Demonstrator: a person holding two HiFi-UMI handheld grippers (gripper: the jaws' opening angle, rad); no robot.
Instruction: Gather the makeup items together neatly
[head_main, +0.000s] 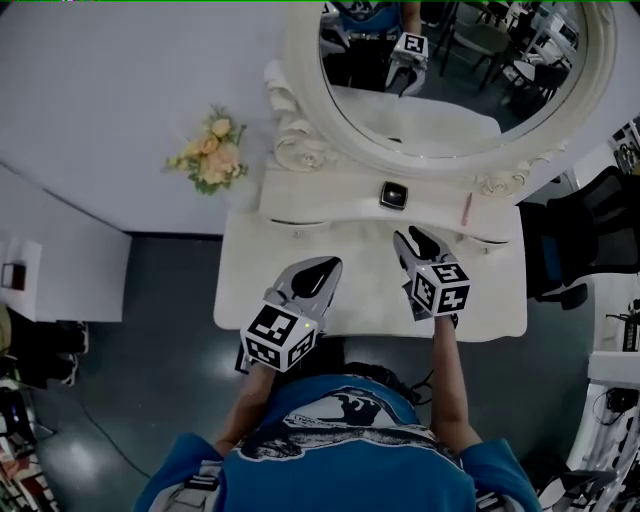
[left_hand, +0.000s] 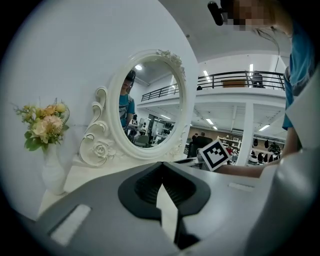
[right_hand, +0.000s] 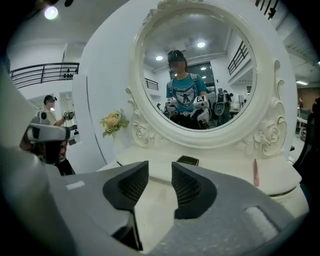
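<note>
On the raised shelf (head_main: 300, 190) under the mirror (head_main: 450, 90): both makeup items lie here, a black square compact (head_main: 393, 195) and a slim pink stick (head_main: 465, 208), well apart from each other.
Right gripper (head_main: 413, 240): released, jaws standing apart with only bare table top (head_main: 260, 290) showing between them; nothing held.
Left gripper (head_main: 323, 270): clenched, tips meeting with nothing between them; it hovers over the lower table top at centre left of the head view.
Compact from the right gripper: up-frame and slightly left of its tips in the head view; in the right gripper view it sits just above the gap between the jaws, almost in line with it.
Pink stick from the right gripper: up-frame and to the right, near the shelf's right end.
Nearer hand: the right, for both items; the left is farther down and left of them.
Pink stick's long axis: runs nearly up and down the head view, across the shelf's depth; I cannot tell which end is the tip.
Compact's lie: flat, with no long axis, its edges roughly square to the shelf front.
Judged next call: probably a short reach up-frame by the right gripper onto the compact.
</note>
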